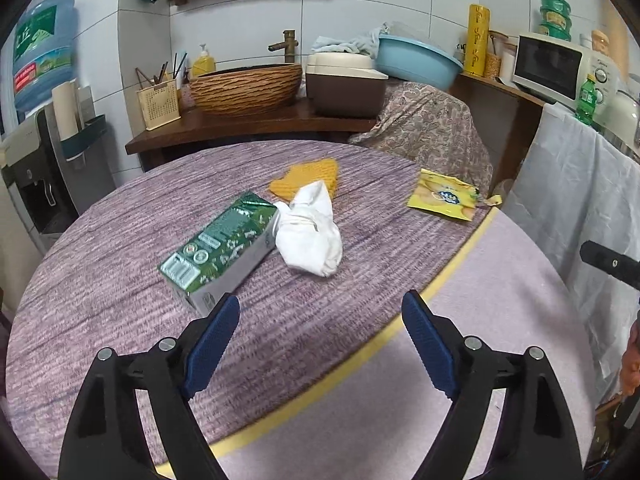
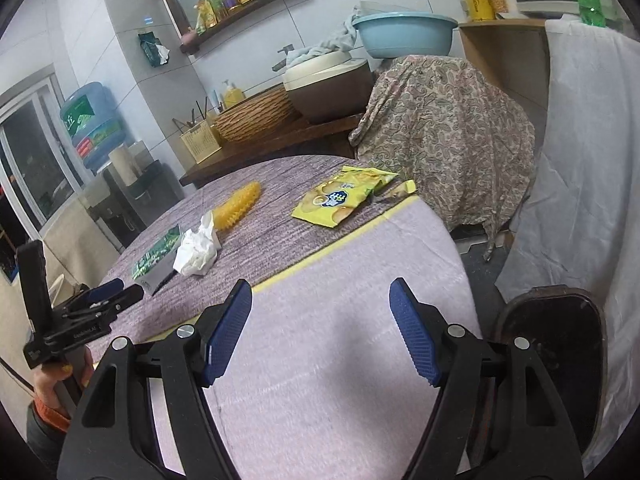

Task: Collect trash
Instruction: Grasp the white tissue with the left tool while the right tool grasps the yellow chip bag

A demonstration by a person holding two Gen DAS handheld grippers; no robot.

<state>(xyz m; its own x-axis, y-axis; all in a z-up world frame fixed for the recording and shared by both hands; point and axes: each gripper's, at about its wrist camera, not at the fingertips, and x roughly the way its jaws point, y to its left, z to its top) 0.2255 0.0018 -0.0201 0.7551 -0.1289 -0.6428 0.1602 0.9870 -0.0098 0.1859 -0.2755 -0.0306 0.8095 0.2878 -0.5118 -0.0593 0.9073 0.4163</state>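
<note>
A green carton (image 1: 220, 246) lies on the round table (image 1: 120, 288) next to a crumpled white tissue (image 1: 310, 230). A yellow ridged cloth (image 1: 306, 178) lies behind them. A yellow snack wrapper (image 1: 444, 196) lies at the far right. My left gripper (image 1: 320, 312) is open and empty, hovering just short of the carton. My right gripper (image 2: 320, 300) is open and empty above the table's pale near part; the wrapper (image 2: 340, 200), tissue (image 2: 198, 250), carton (image 2: 156, 260) and cloth (image 2: 238, 206) lie ahead of it. The left gripper (image 2: 116, 290) shows at its left.
A dark bin (image 2: 560, 344) stands on the floor right of the table. A paisley-draped object (image 2: 444, 132) and a white sheet (image 2: 588, 160) stand beyond. A counter with a woven basin (image 1: 246, 86) is behind the table. A yellow tape line (image 1: 400, 320) crosses the tabletop.
</note>
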